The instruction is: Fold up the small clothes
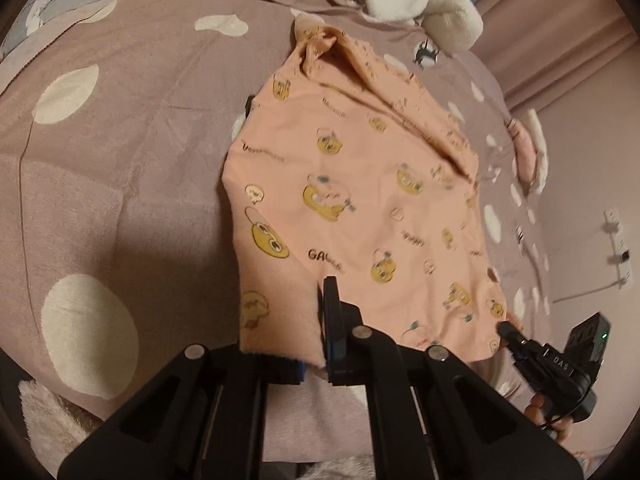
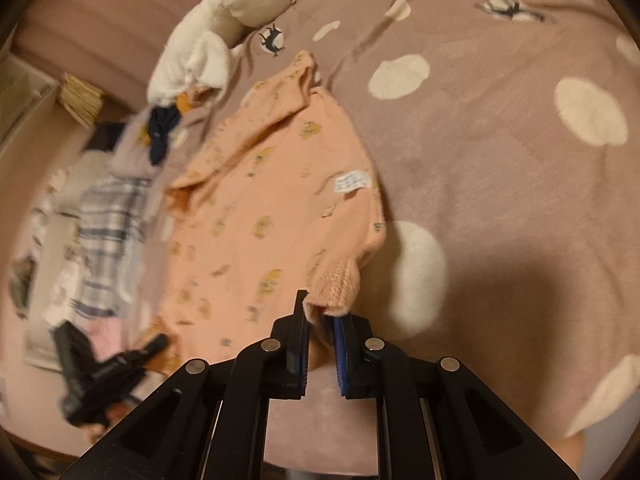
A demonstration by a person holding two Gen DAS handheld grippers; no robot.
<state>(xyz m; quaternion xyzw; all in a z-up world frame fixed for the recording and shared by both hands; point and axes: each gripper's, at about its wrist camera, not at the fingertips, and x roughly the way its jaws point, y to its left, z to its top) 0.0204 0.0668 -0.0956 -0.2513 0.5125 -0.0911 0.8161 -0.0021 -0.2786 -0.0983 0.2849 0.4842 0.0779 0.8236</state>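
Observation:
A small peach garment (image 1: 360,184) printed with yellow cartoon figures lies spread on a mauve bedspread (image 1: 120,140) with cream dots. My left gripper (image 1: 320,308) is shut on its near edge, and the cloth folds over one finger and hides it. At the lower right of this view my right gripper (image 1: 507,327) pinches the garment's other near corner. In the right wrist view the garment (image 2: 256,208) shows a white label (image 2: 352,182). There my right gripper (image 2: 322,314) is shut on a ribbed cuff, and my left gripper (image 2: 158,342) appears blurred at the garment's far near-corner.
A white plush toy (image 1: 420,0) lies past the garment's far end. Beside the bed are a plaid cloth (image 2: 108,216), a dark blue item (image 2: 162,132) and other clothes. A wall with a power strip (image 1: 618,244) stands right of the bed.

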